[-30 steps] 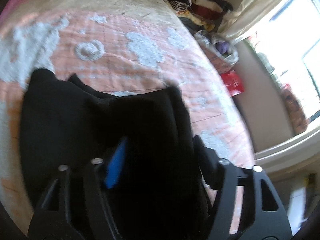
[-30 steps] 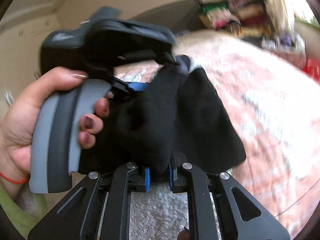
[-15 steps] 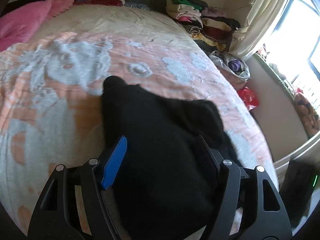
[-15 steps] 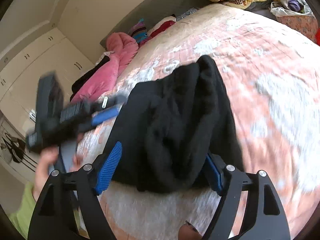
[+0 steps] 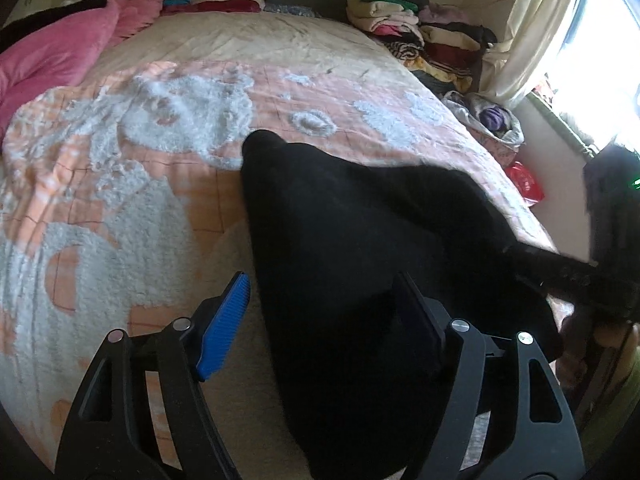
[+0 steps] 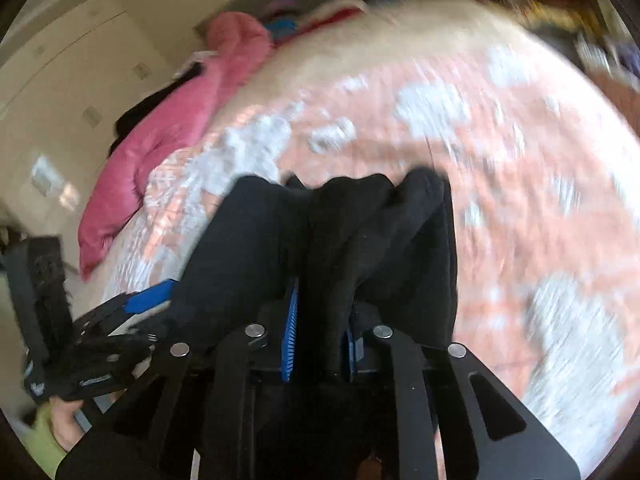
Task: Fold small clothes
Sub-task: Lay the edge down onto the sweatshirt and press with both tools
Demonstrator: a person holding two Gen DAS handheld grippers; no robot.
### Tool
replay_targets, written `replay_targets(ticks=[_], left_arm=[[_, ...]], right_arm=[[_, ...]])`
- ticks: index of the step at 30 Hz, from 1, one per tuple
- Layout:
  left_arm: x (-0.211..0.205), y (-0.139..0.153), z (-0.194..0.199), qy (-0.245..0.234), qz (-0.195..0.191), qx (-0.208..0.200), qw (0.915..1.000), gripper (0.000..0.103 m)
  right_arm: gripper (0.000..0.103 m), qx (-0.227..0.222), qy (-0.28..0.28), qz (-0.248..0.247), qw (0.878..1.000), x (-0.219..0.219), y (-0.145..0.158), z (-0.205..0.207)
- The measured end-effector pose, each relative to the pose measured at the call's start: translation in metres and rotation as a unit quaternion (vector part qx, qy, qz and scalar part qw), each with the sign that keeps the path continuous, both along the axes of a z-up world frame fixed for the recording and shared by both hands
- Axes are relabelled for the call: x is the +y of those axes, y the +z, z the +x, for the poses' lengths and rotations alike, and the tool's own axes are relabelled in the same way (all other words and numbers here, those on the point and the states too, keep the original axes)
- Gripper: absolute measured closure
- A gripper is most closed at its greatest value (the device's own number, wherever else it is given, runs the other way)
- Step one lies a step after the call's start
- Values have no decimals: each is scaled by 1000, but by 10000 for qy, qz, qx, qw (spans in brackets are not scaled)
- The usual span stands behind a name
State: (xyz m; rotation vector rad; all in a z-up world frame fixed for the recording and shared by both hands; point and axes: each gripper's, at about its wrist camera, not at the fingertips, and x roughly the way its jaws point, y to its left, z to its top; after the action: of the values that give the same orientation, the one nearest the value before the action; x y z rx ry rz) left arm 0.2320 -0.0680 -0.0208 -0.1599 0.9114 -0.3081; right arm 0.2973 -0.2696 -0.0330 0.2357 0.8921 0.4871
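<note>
Black garment, one, between two grippers on bedspread.

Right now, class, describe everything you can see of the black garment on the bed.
The black garment looks like soft, matte knit or fleece, with no print visible. It lies bunched in thick folds on the peach-and-white bedspread, one rounded end pointing up the bed. The right gripper has just closed its jaws on a gathered fold. The left gripper straddles the cloth with jaws open, its blue pad clear of it.
</note>
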Motion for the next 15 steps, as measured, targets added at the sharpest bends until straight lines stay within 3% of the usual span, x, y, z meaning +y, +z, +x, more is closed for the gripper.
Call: replay_targets(ticks=[4,9,12,15], left_arm=[[-14,3,-5,-186,23,-22,9998,37],[-28,-3,-11,-323,246,4,9992,35],[-30,-6,-13,-349,360,-11,9987,34],[-28,-8,-14,-336,344,8,9988,34]], right_arm=[[86,-477,87,-514,9975,-1,14,-2],[85,-68,-114,-582,9982,-17,-21,4],[76,-2,-354,-304,9989,-27,-33,-3],[61,-77,-557,-385,9977,-31,-31,-17]])
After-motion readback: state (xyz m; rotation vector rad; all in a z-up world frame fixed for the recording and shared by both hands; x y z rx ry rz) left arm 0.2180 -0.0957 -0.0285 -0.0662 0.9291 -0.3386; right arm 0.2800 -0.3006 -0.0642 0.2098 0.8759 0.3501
